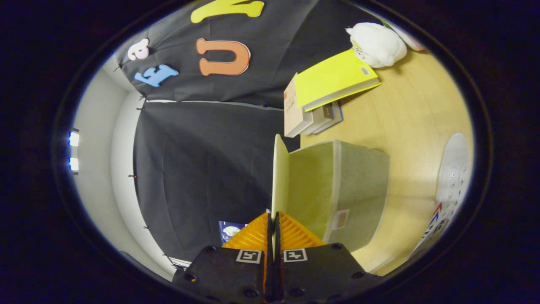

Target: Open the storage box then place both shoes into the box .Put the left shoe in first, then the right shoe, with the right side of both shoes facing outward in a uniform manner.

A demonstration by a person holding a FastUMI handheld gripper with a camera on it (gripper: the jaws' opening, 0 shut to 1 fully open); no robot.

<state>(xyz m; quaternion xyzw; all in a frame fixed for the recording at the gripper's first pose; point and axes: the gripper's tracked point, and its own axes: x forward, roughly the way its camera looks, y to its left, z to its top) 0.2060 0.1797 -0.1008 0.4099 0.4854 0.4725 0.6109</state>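
Gripper view: the camera is rolled on its side, so the wooden desk (422, 109) runs up the far side of the scene. The gripper (273, 230) has its two fingers pressed almost together — pinching the thin edge of the storage box lid (279, 177), which stands swung away from the pale green fabric storage box (358, 185). I judge the lid is held this way to keep the box open for the shoes. A white canvas sneaker (453, 177) lies on the desk beyond the box, well apart from the fingers — not yet in. At the desk's back edge, against the wall, sits a stack of books (325, 93), a yellow one on top, and a white plush toy (375, 44) just beside it.
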